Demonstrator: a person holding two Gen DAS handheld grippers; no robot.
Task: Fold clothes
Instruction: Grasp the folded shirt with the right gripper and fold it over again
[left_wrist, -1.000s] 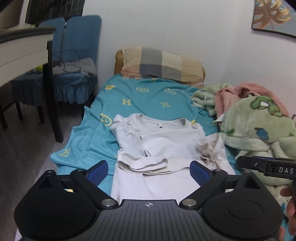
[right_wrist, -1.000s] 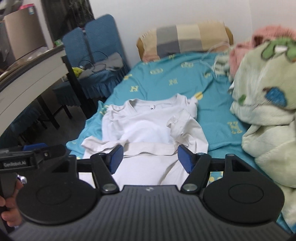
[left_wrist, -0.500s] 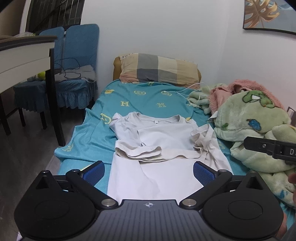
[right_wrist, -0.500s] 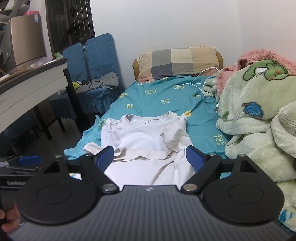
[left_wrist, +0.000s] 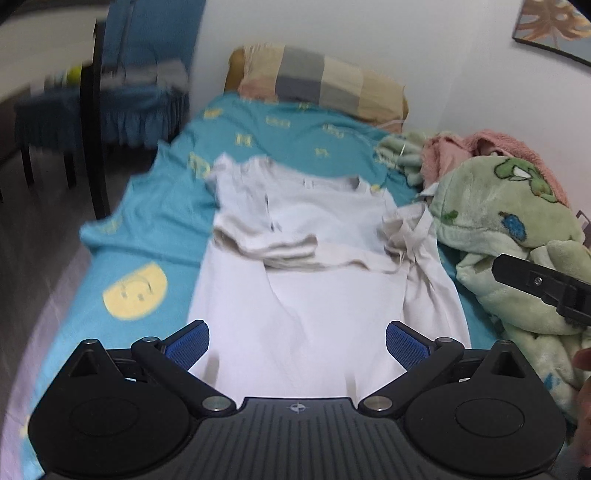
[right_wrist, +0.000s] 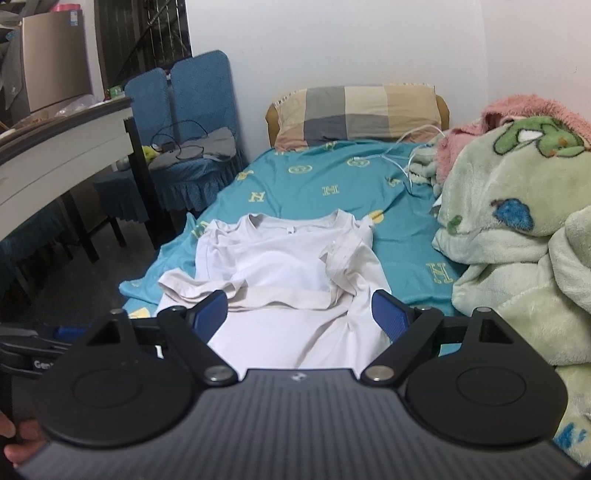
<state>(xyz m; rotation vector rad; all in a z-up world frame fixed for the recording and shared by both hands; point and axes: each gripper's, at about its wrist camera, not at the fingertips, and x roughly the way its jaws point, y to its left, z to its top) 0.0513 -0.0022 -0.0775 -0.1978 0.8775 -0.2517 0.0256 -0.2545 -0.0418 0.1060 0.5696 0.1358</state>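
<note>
My left gripper (left_wrist: 297, 341) hangs over the near hem of the white long-sleeved shirt (left_wrist: 314, 280), its blue pads spread wide with nothing between them. My right gripper (right_wrist: 299, 310) is likewise released and empty, held above the shirt's lower half; in the left wrist view its black body (left_wrist: 546, 284) pokes in from the right edge, over the plush blanket.

The shirt lies flat on the teal bedsheet (right_wrist: 332, 184), collar pointing away from me toward the pillow. Both sleeves are folded inward across the chest: the one on my left forms a bunched band across the middle (right_wrist: 207, 284), and the one on my right is crumpled along that side seam (right_wrist: 351, 266). The lower part of the shirt is smooth and spread toward me.

To the right, touching the sheet, sits a heaped green blanket with cartoon prints (right_wrist: 517, 229), with a pink blanket (right_wrist: 517, 107) behind it. Farther on, a white cable (right_wrist: 406, 147) trails across the sheet, and a checked pillow (right_wrist: 358, 114) rests against the wall. Left of the bed stand blue-covered chairs (right_wrist: 192, 110) and a table (right_wrist: 55, 147).
</note>
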